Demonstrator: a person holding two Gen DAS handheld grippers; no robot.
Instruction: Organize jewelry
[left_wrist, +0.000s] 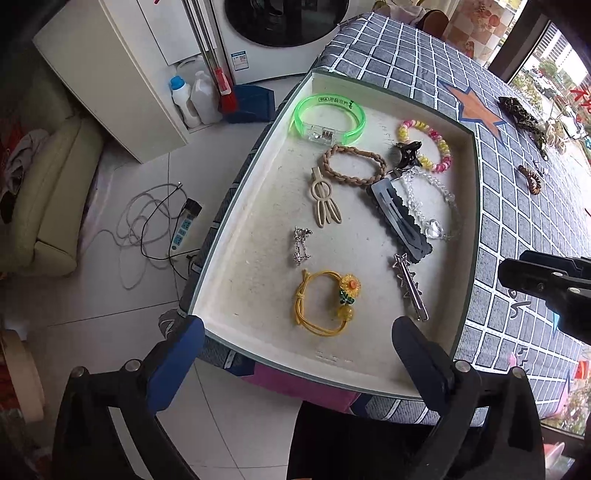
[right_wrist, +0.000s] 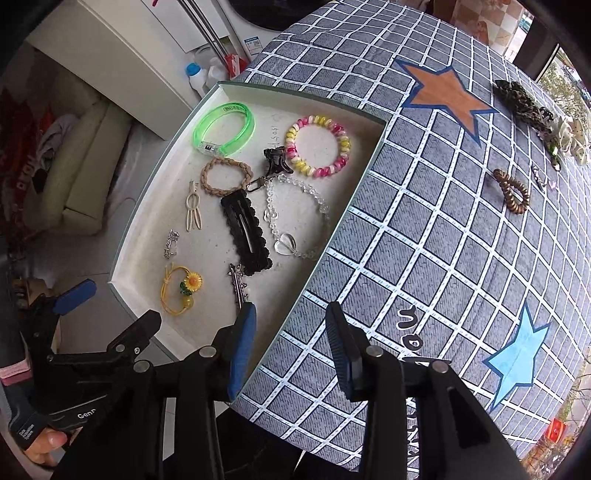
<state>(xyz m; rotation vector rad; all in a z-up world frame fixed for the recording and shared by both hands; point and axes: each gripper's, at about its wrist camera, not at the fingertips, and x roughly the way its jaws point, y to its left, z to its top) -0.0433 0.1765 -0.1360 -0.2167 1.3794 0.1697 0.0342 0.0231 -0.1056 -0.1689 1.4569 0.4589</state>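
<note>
Inside tray (left_wrist: 258, 192): ten pieces; tablecloth (right_wrist: 424, 229): one brown coil tie (right_wrist: 512, 191).

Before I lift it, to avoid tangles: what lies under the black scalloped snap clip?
The black scalloped snap clip lies over the clear bead bracelet's clasp end, beside the braided tan hair tie. Anything else beneath is covered.

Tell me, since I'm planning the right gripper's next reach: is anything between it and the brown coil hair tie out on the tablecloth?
Nothing visible: only bare checked tablecloth lies between the open right gripper and the brown coil hair tie.
</note>
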